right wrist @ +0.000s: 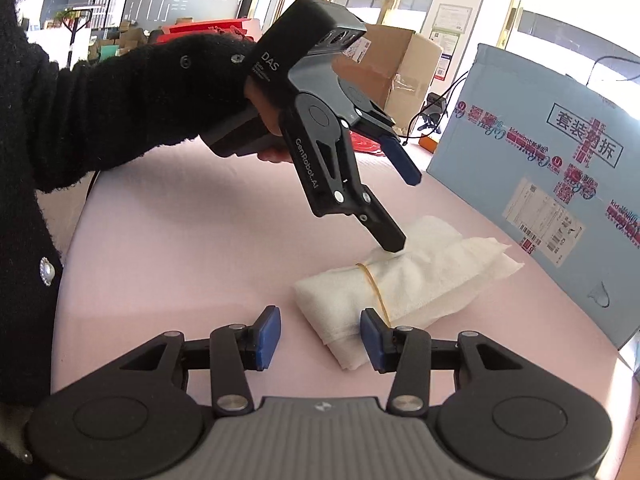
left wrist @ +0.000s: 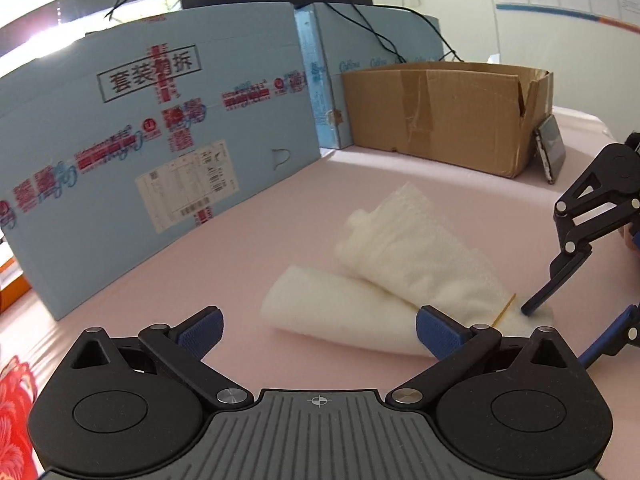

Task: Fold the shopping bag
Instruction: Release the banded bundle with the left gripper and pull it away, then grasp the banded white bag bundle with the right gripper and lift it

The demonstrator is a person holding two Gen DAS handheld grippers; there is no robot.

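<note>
1. White folded fabric shopping bag (right wrist: pixel 404 280), bound by a yellow rubber band (right wrist: pixel 374 284), lies mid-frame on the pink table (right wrist: pixel 180 240).
2. Left gripper (right wrist: pixel 404 208): jaws apart, lower fingertip resting on the bundle, apparently steadying it.
3. Right gripper (right wrist: pixel 320 338): jaws part-open, empty, bag corner just beyond.

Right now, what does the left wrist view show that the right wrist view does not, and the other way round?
Only the left wrist view: an open brown cardboard box at the far side of the table, with a small dark device leaning on it.

Only the right wrist view: the person's black sleeve and the whole left claw, jaws open, one finger resting on the bundle.

Both: the white folded bag with a yellow rubber band around it, the pink table surface, the blue carton.
</note>
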